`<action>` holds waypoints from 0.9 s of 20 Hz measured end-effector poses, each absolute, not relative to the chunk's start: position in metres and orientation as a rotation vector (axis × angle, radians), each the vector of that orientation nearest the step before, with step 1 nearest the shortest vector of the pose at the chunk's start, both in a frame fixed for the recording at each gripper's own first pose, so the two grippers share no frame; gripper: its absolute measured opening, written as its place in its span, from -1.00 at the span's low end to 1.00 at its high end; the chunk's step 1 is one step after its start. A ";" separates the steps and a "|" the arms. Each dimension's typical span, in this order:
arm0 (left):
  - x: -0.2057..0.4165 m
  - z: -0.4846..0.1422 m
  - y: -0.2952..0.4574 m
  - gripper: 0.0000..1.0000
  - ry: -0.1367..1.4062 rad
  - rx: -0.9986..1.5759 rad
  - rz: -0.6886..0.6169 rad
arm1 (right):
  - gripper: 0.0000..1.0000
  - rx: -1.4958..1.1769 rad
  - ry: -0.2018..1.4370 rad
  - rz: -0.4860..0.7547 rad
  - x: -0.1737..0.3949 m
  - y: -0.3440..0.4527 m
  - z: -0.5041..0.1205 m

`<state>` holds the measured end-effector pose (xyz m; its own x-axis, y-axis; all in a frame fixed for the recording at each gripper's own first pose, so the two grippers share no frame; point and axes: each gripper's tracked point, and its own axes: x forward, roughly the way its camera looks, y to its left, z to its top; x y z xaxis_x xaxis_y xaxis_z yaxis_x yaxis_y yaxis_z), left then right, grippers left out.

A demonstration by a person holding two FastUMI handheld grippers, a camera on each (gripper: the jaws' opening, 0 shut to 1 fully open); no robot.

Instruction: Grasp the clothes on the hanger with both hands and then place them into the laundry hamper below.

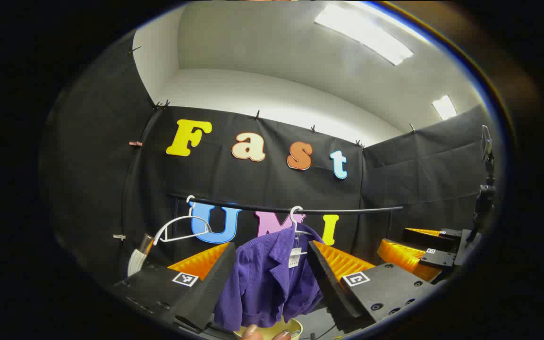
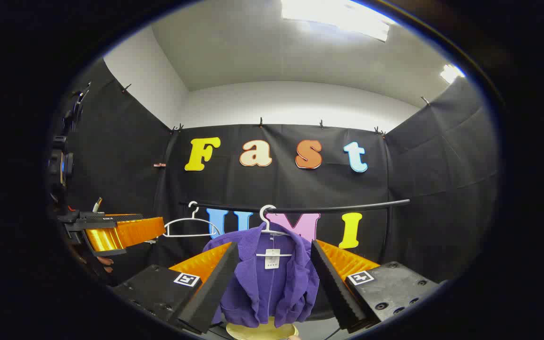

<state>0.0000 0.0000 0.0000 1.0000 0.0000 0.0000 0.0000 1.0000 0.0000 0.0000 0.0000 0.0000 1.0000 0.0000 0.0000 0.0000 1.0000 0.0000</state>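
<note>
The purple jacket (image 2: pixel 272 278) looks soft, light and limp — take its shoulders beside the hanger (image 2: pixel 268 222) — both grippers' jaws gape wide, holding nothing.

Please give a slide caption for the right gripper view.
Open right gripper faces the purple jacket hanging on the rail.

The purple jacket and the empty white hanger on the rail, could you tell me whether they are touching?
Apart. In the right gripper view the empty hanger hangs left of the purple jacket on the rail, with black wall showing between them.
</note>
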 end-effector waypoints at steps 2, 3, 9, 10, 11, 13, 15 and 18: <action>-0.001 -0.001 -0.002 0.89 0.003 0.000 -0.009 | 0.94 -0.002 -0.006 -0.005 -0.001 -0.002 0.001; 0.000 0.000 -0.003 0.89 0.004 0.001 -0.011 | 0.94 -0.004 -0.006 -0.008 -0.002 -0.003 0.000; 0.000 -0.003 -0.008 0.89 0.008 0.008 -0.031 | 0.94 0.005 0.005 -0.017 -0.001 -0.004 -0.002; 0.000 -0.003 -0.006 0.89 0.007 0.010 -0.030 | 0.94 0.005 0.003 -0.017 -0.002 -0.004 -0.001; 0.000 -0.002 -0.006 0.89 0.005 0.011 -0.028 | 0.94 0.003 0.001 -0.016 -0.002 -0.004 -0.001; -0.001 -0.001 -0.005 0.89 0.002 0.011 -0.021 | 0.94 -0.001 0.000 -0.015 -0.001 -0.003 -0.001; -0.001 -0.001 -0.004 0.89 0.003 0.010 -0.019 | 0.94 -0.003 0.001 -0.015 -0.001 -0.002 -0.002; -0.002 -0.001 -0.004 0.89 0.001 0.012 -0.024 | 0.93 -0.005 0.001 -0.023 -0.001 -0.004 -0.002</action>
<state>-0.0020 -0.0043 -0.0012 0.9997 -0.0243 -0.0010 0.0243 0.9996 0.0122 -0.0012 -0.0036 -0.0021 0.9997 -0.0230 -0.0012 0.0230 0.9997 -0.0046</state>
